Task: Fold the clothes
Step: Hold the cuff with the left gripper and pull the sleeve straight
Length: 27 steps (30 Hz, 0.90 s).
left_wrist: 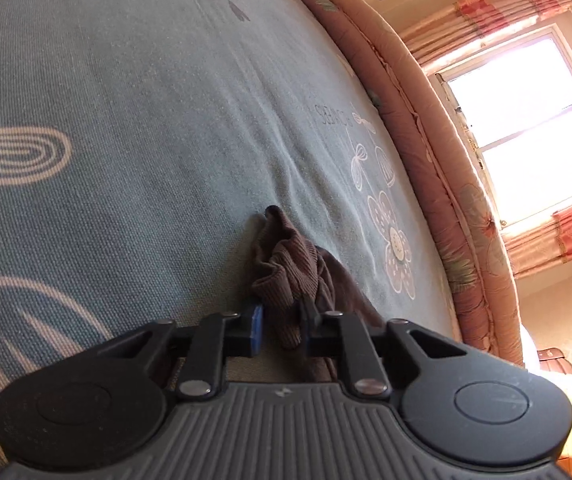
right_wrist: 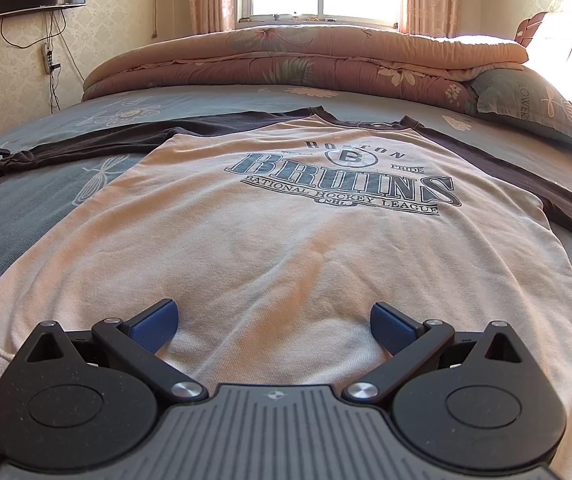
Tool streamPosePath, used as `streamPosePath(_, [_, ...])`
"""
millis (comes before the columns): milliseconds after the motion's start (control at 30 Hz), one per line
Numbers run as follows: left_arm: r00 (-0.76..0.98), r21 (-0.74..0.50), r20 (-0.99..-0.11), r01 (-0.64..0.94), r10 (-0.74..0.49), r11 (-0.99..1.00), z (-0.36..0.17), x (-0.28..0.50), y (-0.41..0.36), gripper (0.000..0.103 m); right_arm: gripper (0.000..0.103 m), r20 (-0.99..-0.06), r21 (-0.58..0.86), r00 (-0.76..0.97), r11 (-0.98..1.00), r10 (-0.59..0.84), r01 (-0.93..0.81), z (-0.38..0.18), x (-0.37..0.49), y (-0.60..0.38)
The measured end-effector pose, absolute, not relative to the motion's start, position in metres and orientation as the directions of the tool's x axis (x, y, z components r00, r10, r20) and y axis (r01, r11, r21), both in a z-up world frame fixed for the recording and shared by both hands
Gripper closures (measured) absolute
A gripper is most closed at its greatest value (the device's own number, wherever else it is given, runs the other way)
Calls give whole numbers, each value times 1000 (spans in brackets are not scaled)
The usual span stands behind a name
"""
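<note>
Fingers of the left gripper [left_wrist: 281, 330] pinch the brown sleeve cuff [left_wrist: 286, 268] (ready to fold inward); right gripper [right_wrist: 273, 326] hovers agape over the sweatshirt [right_wrist: 286, 248] spread flat on the bed [right_wrist: 37, 208].

Cream Bruins sweatshirt [right_wrist: 286, 240] flat on the bed [right_wrist: 25, 208], dark sleeves spread, right gripper [right_wrist: 273, 326] jaws wide near its hem, folded quilt [right_wrist: 306, 60] far.

The sweatshirt [right_wrist: 286, 240] reads "BOSTON BRUINS NATIONAL HOCKEY LEAGUE NHL"; the pillow [right_wrist: 526, 100] reads "FLOWERS".

open bedsheet [left_wrist: 125, 120], folded quilt [right_wrist: 306, 60] beyond
</note>
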<state>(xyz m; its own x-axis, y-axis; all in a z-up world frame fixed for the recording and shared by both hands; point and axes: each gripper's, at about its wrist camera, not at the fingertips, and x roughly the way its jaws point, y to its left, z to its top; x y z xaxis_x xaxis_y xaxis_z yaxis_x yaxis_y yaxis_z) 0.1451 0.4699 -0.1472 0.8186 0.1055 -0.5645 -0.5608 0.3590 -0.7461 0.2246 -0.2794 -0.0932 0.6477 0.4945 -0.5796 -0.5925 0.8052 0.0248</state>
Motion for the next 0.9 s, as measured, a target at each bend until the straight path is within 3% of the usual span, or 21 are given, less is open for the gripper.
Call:
streamPosePath(333, [767, -690, -603, -639, 219, 341, -136, 105, 496, 103, 0, -580, 25, 647, 805, 494, -593, -93, 224, -280])
streamPosePath(433, [816, -738, -558, -570, 149, 361, -127, 106, 497, 103, 0, -580, 25, 648, 805, 494, -593, -93, 224, -280])
streamPosePath(467, [827, -746, -550, -548, 114, 378, -121, 112, 492, 100, 0, -580, 25, 648, 805, 494, -593, -93, 224, -280])
streamPosePath(567, [833, -763, -553, -510, 7, 397, -113, 127, 472, 70, 0, -580, 25, 647, 805, 495, -593, -93, 224, -280])
streamPosePath(600, [832, -773, -555, -504, -24, 386, -114, 131, 465, 64, 0, -580, 24, 647, 805, 495, -593, -93, 224, -280])
streamPosePath(667, [828, -788, -556, -498, -73, 362, -123, 138, 455, 63, 0, -579, 24, 648, 805, 494, -593, -93, 224, -280])
streamPosePath(900, [848, -811, -530, -504, -9, 298, -147, 152, 457, 61, 0, -578, 24, 649, 805, 495, -593, -93, 223, -281])
